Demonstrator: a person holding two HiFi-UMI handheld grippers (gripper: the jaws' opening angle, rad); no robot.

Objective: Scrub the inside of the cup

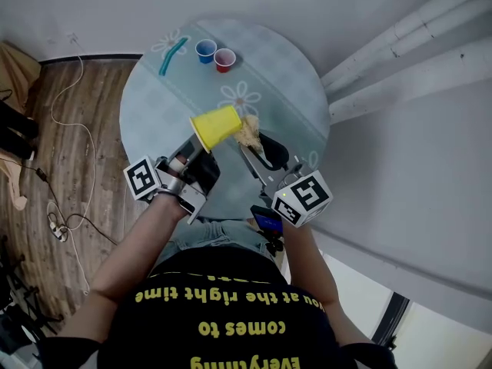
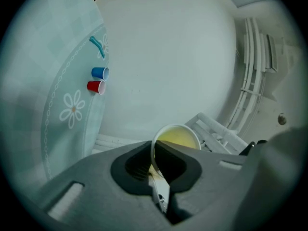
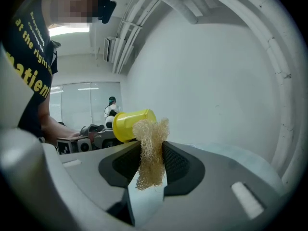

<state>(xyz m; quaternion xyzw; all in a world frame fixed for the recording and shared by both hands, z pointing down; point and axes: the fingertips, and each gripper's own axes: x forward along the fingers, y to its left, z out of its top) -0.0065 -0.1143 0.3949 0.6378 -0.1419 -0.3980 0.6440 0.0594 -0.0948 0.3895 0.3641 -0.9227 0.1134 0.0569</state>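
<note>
Pinching rim of yellow cup [image 1: 217, 124]: left gripper [image 1: 199, 147]; right gripper [image 1: 256, 146] clamps tan scrubber [image 1: 247, 131] just beside cup base.

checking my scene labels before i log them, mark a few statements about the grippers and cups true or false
The left gripper holds the yellow cup by its rim. True.
The right gripper is empty. False: it is shut on a beige scrubber.
A blue cup and a red cup stand side by side on the table. True.
The yellow cup stands upright on the table. False: it is held tilted on its side above it.
</note>
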